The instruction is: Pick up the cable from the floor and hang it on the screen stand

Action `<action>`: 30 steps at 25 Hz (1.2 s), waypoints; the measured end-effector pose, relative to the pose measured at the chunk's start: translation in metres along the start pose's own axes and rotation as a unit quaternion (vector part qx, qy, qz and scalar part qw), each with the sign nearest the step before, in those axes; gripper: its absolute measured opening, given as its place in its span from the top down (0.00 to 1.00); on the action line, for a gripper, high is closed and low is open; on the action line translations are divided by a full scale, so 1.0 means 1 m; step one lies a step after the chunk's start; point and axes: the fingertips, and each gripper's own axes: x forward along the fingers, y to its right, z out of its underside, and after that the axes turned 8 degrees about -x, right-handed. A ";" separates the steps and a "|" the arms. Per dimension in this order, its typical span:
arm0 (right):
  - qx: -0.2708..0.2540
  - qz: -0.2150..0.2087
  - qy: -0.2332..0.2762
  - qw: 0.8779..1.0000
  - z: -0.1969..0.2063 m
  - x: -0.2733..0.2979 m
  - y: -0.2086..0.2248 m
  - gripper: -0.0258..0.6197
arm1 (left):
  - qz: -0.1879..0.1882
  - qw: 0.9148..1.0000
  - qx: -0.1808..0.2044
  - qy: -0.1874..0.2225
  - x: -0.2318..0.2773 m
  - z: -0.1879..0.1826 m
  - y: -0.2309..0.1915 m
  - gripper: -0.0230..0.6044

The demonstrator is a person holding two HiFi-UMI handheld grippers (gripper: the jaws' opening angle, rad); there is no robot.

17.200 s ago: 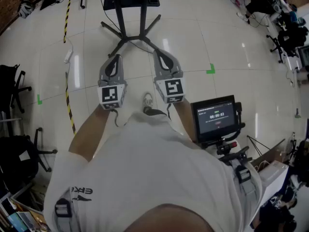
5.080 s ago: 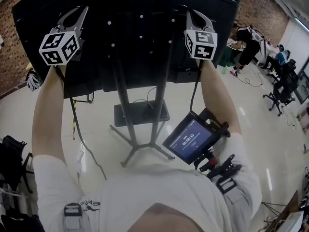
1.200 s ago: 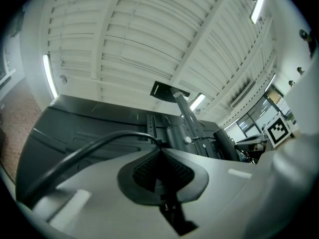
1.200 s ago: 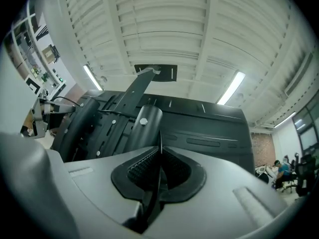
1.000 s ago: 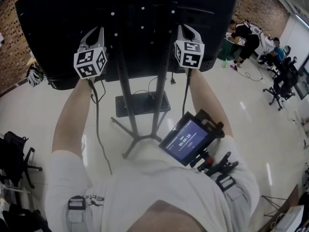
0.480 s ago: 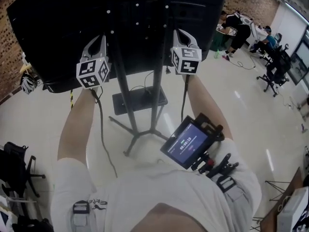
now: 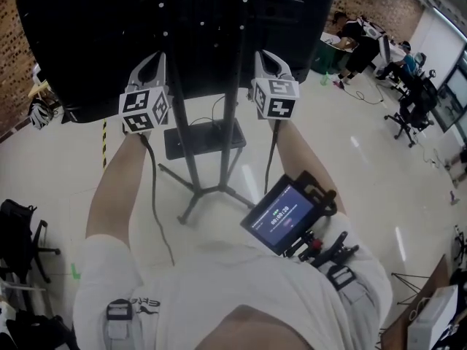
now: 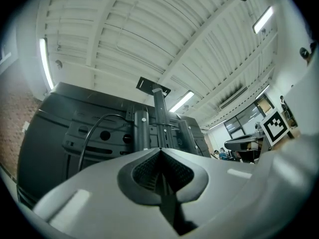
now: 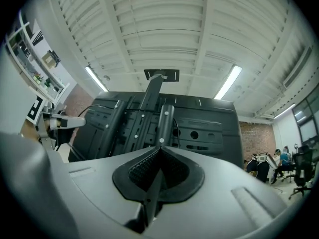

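— Lowered since a second ago, the left gripper [image 7: 155,58] and the right gripper [image 7: 264,55] are now seen at the bottom edge of the screen [image 7: 87,42], in the upper middle of the head view, either side of the screen stand [image 7: 227,144].
— How are the jaws held?
— Both pairs are clenched tip to tip, and nothing is gripped between them.
— And the cable?
— A thin black cable [image 8: 96,123] is seen looped across the screen's back, left of centre in the left gripper view. It is probably the one meant.
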 end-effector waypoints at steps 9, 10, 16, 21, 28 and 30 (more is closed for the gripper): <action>0.022 -0.069 0.014 0.997 0.010 -0.073 0.005 0.94 | -0.042 0.999 0.004 -0.020 -0.057 0.018 0.081 0.96; 0.026 -0.076 0.015 0.997 0.013 -0.084 0.007 0.94 | -0.046 0.999 0.008 -0.023 -0.067 0.020 0.094 0.96; 0.053 -0.117 0.017 0.992 0.023 -0.145 0.007 0.94 | -0.084 0.995 0.023 -0.050 -0.129 0.028 0.143 0.96; 0.068 -0.144 -0.003 0.987 0.043 -0.157 -0.021 0.94 | -0.105 0.991 0.030 -0.083 -0.160 0.044 0.140 0.96; 0.075 -0.159 -0.030 0.984 0.065 -0.212 -0.046 0.94 | -0.108 0.988 0.024 -0.112 -0.216 0.066 0.159 0.96; 0.075 -0.158 -0.037 0.984 0.069 -0.233 -0.051 0.94 | -0.106 0.987 0.016 -0.118 -0.233 0.071 0.167 0.96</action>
